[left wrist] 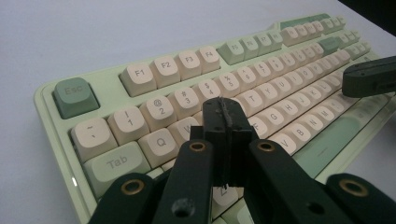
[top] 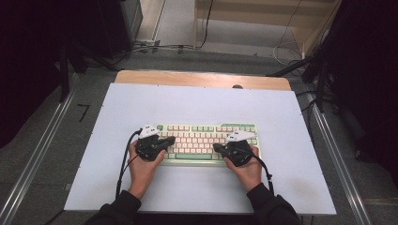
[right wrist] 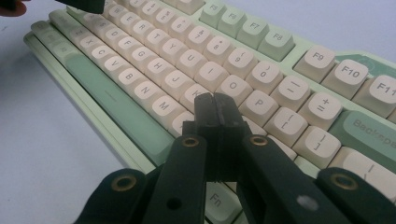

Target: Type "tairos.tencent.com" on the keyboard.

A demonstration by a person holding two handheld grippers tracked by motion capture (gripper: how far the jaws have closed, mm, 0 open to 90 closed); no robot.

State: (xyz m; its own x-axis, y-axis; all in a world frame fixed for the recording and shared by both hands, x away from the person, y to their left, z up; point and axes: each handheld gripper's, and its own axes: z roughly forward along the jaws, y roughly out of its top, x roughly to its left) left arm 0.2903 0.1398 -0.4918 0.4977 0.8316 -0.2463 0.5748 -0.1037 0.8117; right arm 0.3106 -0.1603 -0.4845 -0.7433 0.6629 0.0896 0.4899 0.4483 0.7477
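Your left claw (left wrist: 227, 122) and right claw (right wrist: 215, 112), both closed and empty, hover over the keyboard (top: 206, 133); likely typing; press one key squarely next.

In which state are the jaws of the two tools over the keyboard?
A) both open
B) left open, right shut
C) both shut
C: the left tool and the right tool each show jaws pressed together, empty, above the keyboard.

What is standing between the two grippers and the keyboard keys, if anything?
Nothing visible. The left gripper, jaws shut, hangs directly over the keyboard by the W and E keys; the right gripper, also shut, hangs by K and L.
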